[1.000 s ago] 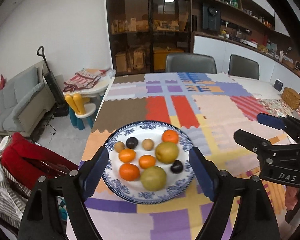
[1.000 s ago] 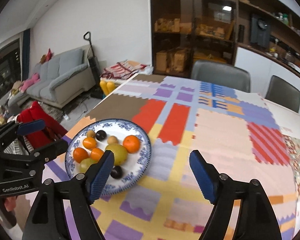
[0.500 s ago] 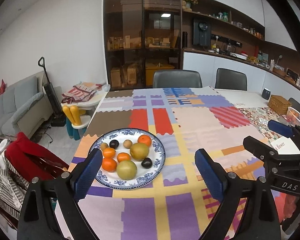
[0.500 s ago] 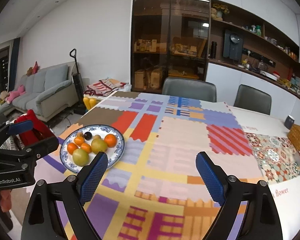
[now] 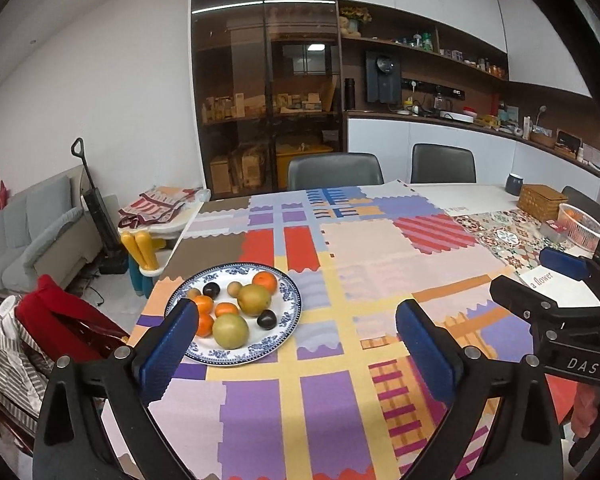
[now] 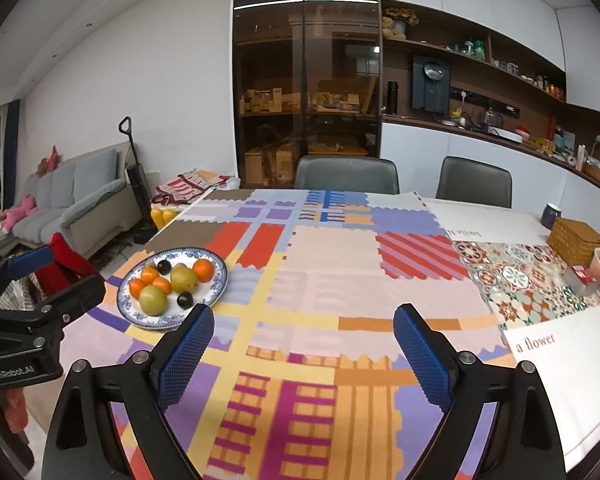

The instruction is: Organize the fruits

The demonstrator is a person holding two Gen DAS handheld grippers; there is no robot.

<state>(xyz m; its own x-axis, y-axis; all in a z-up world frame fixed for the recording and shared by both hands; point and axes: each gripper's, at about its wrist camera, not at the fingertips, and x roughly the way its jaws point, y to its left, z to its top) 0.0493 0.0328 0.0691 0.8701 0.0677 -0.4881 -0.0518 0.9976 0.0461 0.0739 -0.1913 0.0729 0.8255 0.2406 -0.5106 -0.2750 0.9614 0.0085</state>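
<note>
Both grippers spread wide and empty above the patchwork table, fruit plate on the left.

The left gripper point(image 5: 296, 330) and right gripper point(image 6: 304, 334) hold their blue ribbed pads point(image 5: 168, 344) far apart, gripping nothing, well back from the round blue-and-white patterned china plate point(image 5: 290, 300) near the table's left edge. On it lie small orange mandarins point(image 5: 265, 281), two larger yellow-green round pears point(image 5: 230, 330), dark glossy plums point(image 5: 267, 319) and what seem to be small tan longans point(image 5: 233, 289), though they are too small to be sure. I judge all of them light, round and prone to rolling; the plums are probably soft-skinned, so pinch gently across the widest middle. The multicoloured patchwork tablecloth point(image 6: 320, 256) covers the table.
</note>
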